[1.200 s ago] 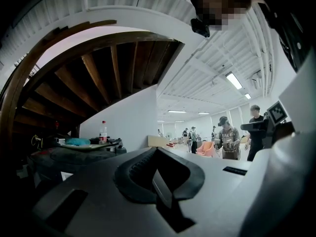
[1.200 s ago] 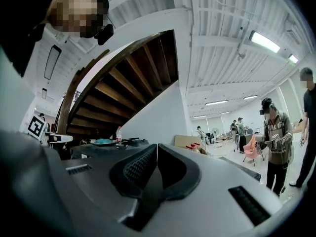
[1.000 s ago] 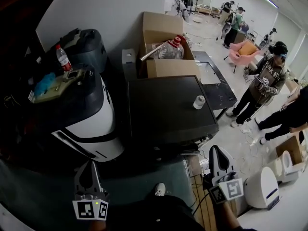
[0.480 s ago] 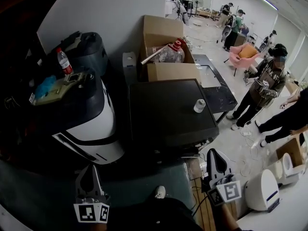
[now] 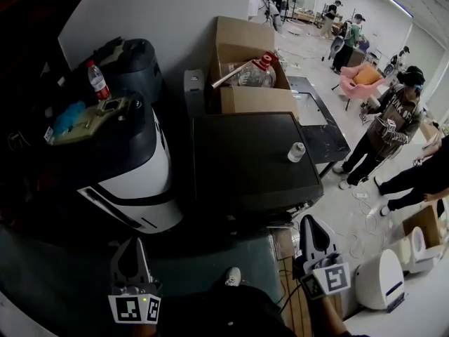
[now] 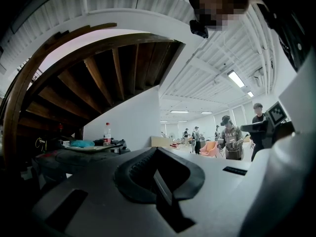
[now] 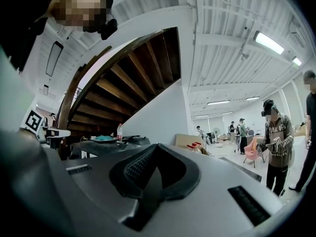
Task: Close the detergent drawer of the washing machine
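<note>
The washing machine (image 5: 245, 160) is the dark, flat-topped box in the middle of the head view, seen from above. At its front edge something pale sticks out (image 5: 280, 220); I cannot tell whether this is the detergent drawer. My left gripper (image 5: 130, 253) hangs low at the left, in front of the machine and apart from it, its jaws together with nothing between them. My right gripper (image 5: 313, 232) is at the lower right, just off the machine's front right corner, shut and empty. Both gripper views look level across the room: left gripper (image 6: 157, 151), right gripper (image 7: 157, 147).
A small white cup (image 5: 296, 152) stands on the machine's top. To the left is a black-and-white appliance (image 5: 133, 181) with a bottle (image 5: 97, 81) behind it. A cardboard box (image 5: 245, 69) stands at the back. A person (image 5: 386, 128) stands at the right; a white device (image 5: 379, 279) sits on the floor.
The head view has shifted a little. The right gripper has drifted slightly up and left in the picture; the left one has kept its place. Both stay shut.
</note>
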`<act>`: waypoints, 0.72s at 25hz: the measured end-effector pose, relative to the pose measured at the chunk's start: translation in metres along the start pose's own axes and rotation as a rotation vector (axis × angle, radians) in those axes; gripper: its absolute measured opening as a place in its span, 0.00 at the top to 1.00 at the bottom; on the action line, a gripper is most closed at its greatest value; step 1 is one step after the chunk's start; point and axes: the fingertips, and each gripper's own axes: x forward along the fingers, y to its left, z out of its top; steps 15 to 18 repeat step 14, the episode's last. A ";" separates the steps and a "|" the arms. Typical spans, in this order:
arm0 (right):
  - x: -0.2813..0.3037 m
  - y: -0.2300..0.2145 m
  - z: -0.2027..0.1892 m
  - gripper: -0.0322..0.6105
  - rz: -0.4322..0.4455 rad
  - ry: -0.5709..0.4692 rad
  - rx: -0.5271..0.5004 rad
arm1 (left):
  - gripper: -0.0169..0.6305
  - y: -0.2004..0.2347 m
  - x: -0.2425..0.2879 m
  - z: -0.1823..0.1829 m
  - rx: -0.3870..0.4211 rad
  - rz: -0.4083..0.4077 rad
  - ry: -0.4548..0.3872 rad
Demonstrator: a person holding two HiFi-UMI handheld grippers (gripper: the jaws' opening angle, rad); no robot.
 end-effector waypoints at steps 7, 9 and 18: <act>0.004 0.003 -0.003 0.90 0.018 0.001 0.000 | 0.95 -0.002 0.000 -0.003 0.006 0.004 0.006; 0.004 0.002 -0.003 0.91 0.018 0.000 0.005 | 0.95 -0.003 0.000 -0.004 0.004 0.004 0.010; 0.008 0.005 -0.003 0.90 0.024 -0.004 0.004 | 0.95 -0.004 0.004 -0.008 0.006 0.001 0.017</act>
